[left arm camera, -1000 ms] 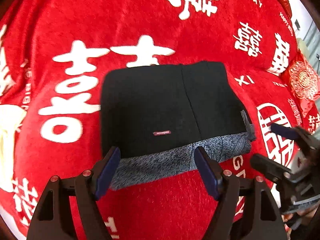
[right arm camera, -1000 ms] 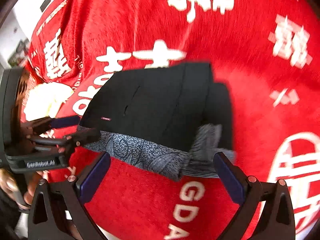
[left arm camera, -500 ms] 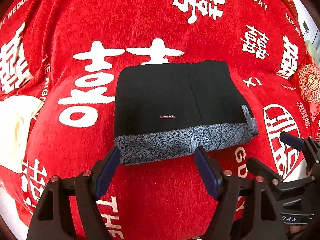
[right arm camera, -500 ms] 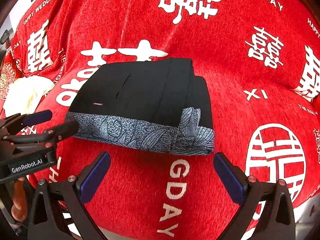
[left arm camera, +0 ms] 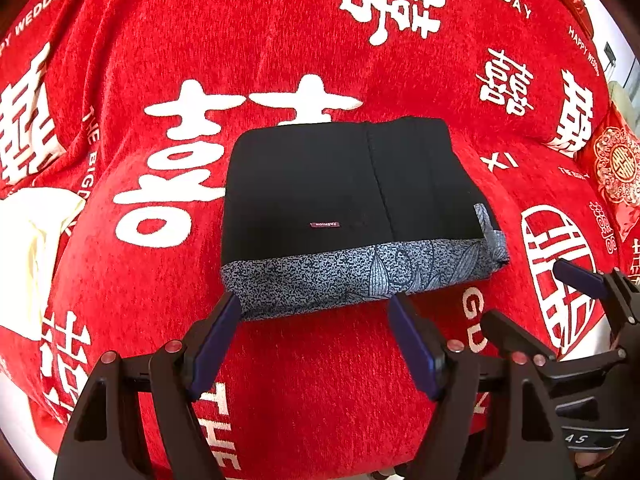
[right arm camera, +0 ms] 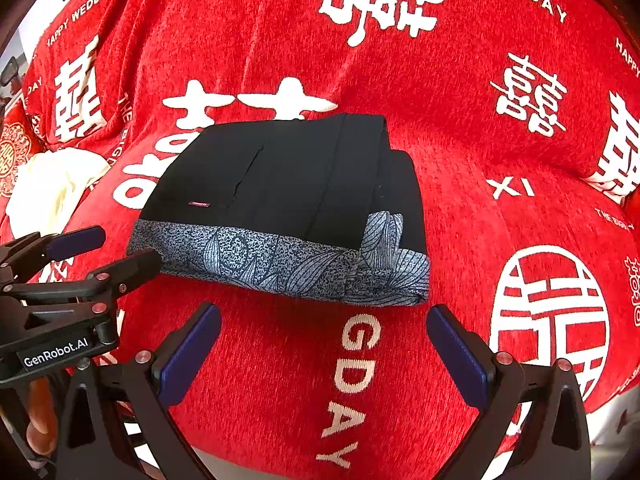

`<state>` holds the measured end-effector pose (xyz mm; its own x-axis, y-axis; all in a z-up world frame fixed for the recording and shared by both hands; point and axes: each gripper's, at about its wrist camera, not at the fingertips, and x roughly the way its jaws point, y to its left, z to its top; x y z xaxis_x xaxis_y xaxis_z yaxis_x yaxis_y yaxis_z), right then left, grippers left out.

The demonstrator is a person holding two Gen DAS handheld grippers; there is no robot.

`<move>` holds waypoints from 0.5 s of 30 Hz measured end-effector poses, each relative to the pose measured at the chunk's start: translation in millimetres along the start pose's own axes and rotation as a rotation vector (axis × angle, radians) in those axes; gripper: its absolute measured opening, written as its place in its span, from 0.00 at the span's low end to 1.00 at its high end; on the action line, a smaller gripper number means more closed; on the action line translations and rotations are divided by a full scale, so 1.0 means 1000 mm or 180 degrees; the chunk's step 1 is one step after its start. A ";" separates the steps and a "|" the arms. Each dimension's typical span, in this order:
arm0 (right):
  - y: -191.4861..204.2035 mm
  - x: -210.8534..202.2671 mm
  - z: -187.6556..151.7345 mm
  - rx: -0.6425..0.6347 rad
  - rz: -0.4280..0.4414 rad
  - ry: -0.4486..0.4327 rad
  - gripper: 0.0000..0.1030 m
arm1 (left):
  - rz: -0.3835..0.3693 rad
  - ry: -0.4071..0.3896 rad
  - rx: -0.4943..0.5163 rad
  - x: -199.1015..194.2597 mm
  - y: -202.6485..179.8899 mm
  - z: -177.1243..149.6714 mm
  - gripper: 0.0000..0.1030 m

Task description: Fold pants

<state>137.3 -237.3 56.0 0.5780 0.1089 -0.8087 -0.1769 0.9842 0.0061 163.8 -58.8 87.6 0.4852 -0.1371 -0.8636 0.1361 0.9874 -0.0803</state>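
Observation:
The black pants [left arm camera: 344,188] lie folded into a compact rectangle on the red cloth, with a grey leaf-patterned band along the near edge; they also show in the right wrist view [right arm camera: 288,200]. My left gripper [left arm camera: 316,320] is open and empty, just in front of the pants' near edge. My right gripper [right arm camera: 324,332] is open and empty, a little back from the near edge. The right gripper also shows in the left wrist view [left arm camera: 532,300], and the left gripper in the right wrist view [right arm camera: 104,248], open beside the pants' left corner.
A red cloth [left arm camera: 320,380] with white characters and lettering covers the whole surface. A cream cloth [left arm camera: 24,248] lies at the left, also in the right wrist view [right arm camera: 52,188]. A red decorated cushion [left arm camera: 616,172] sits at the far right.
Both grippers have pulled back from the pants, which lay bunched at the right corner a second ago and now lie flat. Both stay open.

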 end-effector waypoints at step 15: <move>0.000 0.003 -0.003 0.0003 -0.0028 0.0046 1.00 | 0.0088 0.0171 -0.0080 0.009 0.006 -0.003 0.80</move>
<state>136.4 -237.8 51.8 0.5680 0.0982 -0.8172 -0.1711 0.9853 -0.0005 166.0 -54.1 77.9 0.4415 -0.1058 -0.8910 0.1012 0.9926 -0.0677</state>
